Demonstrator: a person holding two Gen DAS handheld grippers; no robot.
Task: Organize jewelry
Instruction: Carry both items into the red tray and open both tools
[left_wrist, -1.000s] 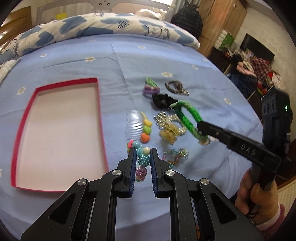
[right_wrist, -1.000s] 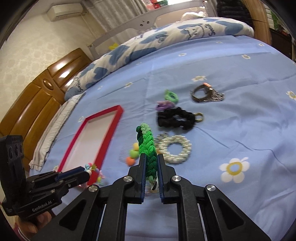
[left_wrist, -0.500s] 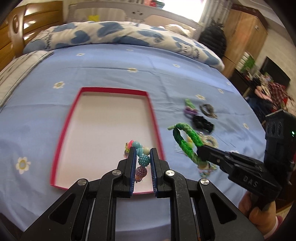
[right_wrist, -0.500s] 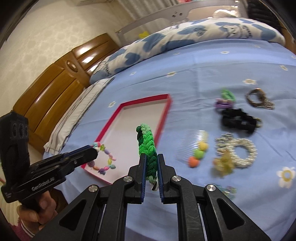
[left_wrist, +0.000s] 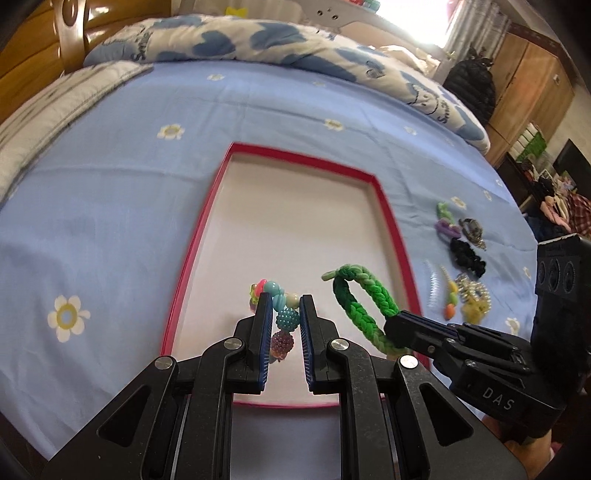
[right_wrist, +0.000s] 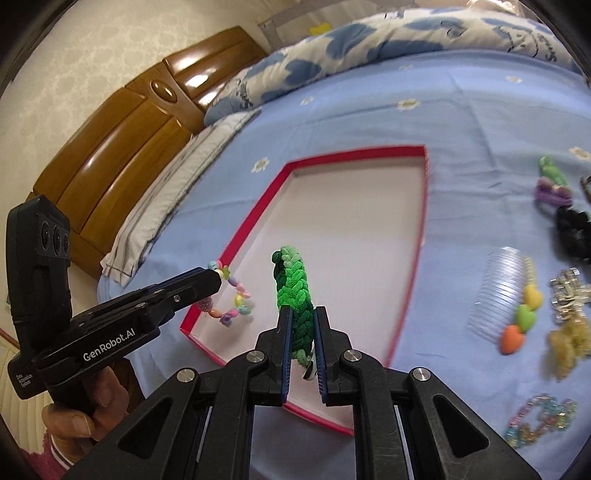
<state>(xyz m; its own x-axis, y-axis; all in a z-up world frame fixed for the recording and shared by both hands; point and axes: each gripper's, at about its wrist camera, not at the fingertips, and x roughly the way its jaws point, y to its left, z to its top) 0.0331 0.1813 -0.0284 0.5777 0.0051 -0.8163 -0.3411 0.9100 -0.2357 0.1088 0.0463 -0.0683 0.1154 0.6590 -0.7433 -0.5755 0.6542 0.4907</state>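
A shallow box with a red rim (left_wrist: 391, 218) (right_wrist: 421, 236) and a pale floor lies on the blue bedspread. My left gripper (left_wrist: 283, 302) (right_wrist: 218, 275) is shut on a colourful bead bracelet (left_wrist: 282, 317) (right_wrist: 236, 299), which hangs over the box's near end. My right gripper (right_wrist: 302, 314) (left_wrist: 391, 325) is shut on a green braided bracelet (right_wrist: 293, 291) (left_wrist: 365, 299), held above the box's near right part. Both loops hang above the box floor.
To the right of the box lie a clear comb with heart beads (right_wrist: 506, 295), a pearl and gold cluster (right_wrist: 569, 295), a black scrunchie (left_wrist: 467, 256), a green and purple hair tie (right_wrist: 550, 181), a metal piece (left_wrist: 472, 227) and a pastel chain bracelet (right_wrist: 539, 417). A folded duvet (left_wrist: 258, 40) lies at the bed's far end.
Both grippers have moved left from over the loose jewelry to over the red-rimmed box, each still carrying its bracelet. The jaws have not changed.
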